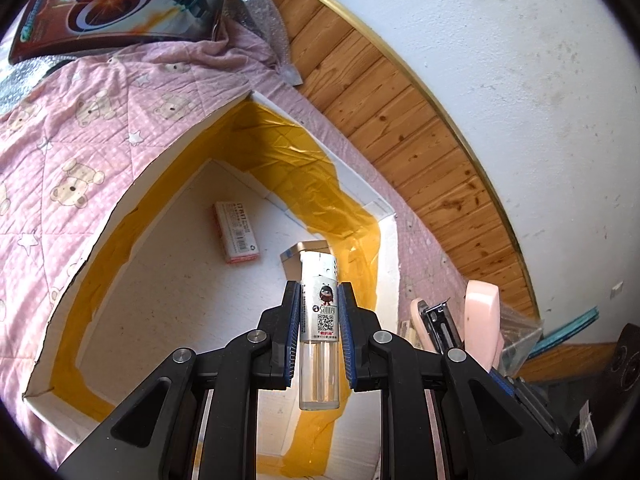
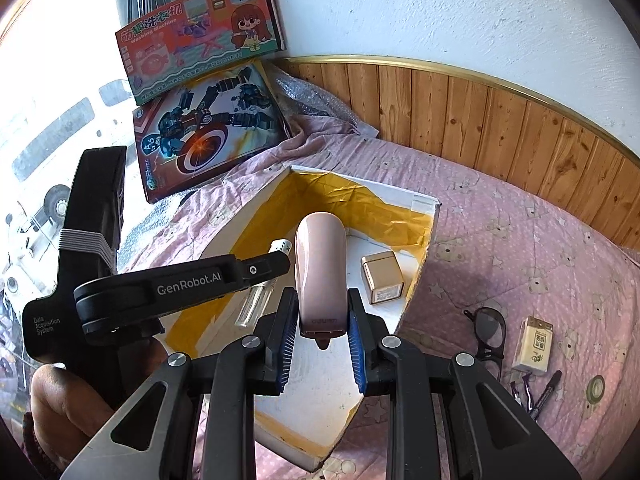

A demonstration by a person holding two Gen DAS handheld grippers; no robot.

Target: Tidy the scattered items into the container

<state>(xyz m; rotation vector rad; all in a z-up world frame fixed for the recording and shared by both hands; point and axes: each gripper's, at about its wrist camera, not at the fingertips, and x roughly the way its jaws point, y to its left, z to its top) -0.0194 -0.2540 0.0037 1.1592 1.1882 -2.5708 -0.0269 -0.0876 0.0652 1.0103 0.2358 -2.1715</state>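
A white cardboard box [image 1: 120, 216] patched with yellow tape lies open on a pink bear-print quilt; it also shows in the right wrist view [image 2: 434, 208]. My left gripper [image 1: 319, 300] is shut on a silver-and-clear spray bottle [image 1: 320, 320] and holds it over the box. My right gripper [image 2: 322, 312] is shut on a pink stapler [image 2: 320, 268] over the box. Inside lie a pink-and-white small carton [image 1: 238, 232] and a gold tin [image 2: 382, 276]. The left gripper's arm [image 2: 180, 284] and its bottle [image 2: 256, 304] show in the right wrist view.
On the quilt [image 2: 520, 240] right of the box lie black glasses [image 2: 490, 332], a small cream pack [image 2: 534, 344], a pen [image 2: 546, 390] and a tape roll [image 2: 596, 388]. Two toy boxes [image 2: 208, 128] lean at the head. Wood panelling [image 2: 500, 120] and a white wall stand behind.
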